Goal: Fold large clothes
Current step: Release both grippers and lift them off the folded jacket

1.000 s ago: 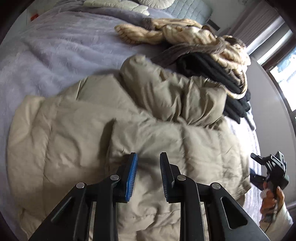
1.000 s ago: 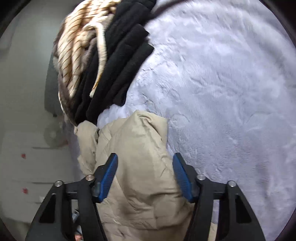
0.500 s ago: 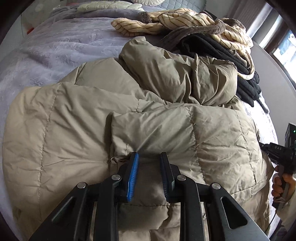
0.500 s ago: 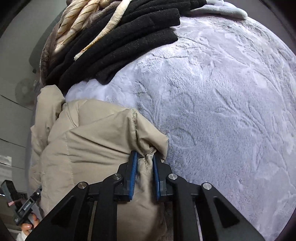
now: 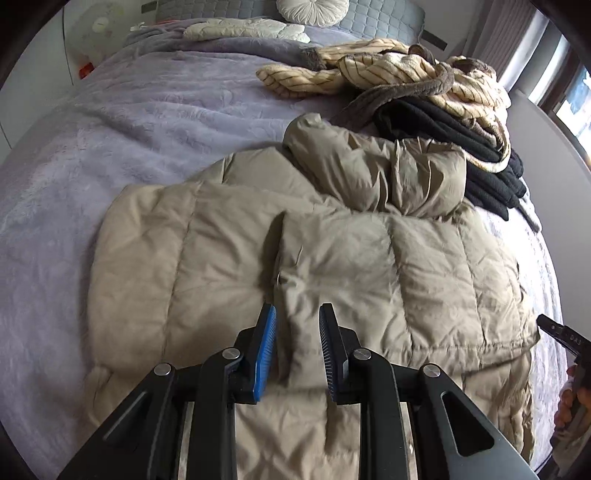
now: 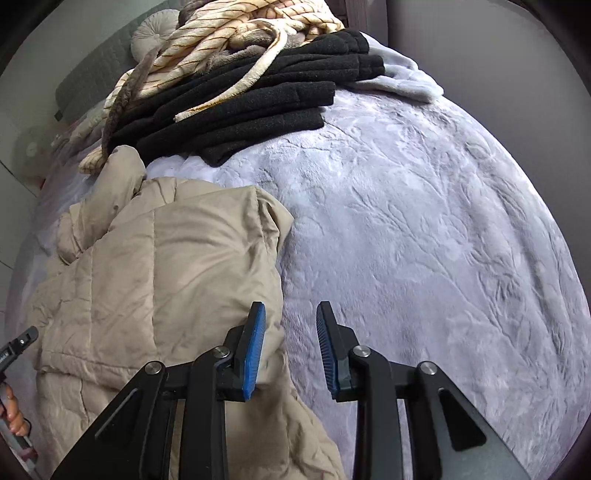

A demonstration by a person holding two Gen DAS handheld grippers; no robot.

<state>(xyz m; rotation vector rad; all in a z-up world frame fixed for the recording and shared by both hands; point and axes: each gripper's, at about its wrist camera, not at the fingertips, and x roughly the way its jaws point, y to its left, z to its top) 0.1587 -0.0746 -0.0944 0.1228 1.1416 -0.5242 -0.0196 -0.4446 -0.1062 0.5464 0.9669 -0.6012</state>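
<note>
A beige quilted puffer jacket (image 5: 258,258) lies spread on the lavender bed blanket (image 5: 110,129), its hood bunched at the far end. My left gripper (image 5: 297,314) is open and empty, hovering above the jacket's front opening near the hem. In the right wrist view the jacket (image 6: 166,266) lies left of centre, its edge folded over. My right gripper (image 6: 290,310) is open and empty, above the jacket's right edge, with the blanket (image 6: 424,240) under the right finger. The other gripper shows at each view's edge (image 5: 565,336).
A pile of black folded clothes (image 5: 461,147) with a cream striped garment (image 5: 388,74) on top lies beyond the hood, also in the right wrist view (image 6: 258,96). Pillows (image 5: 314,7) and a grey headboard stand at the far end. The bed's right edge is close.
Half a second ago both grippers were low on the jacket, the right one shut on its edge. Both have now opened, let go and lifted back from it.
</note>
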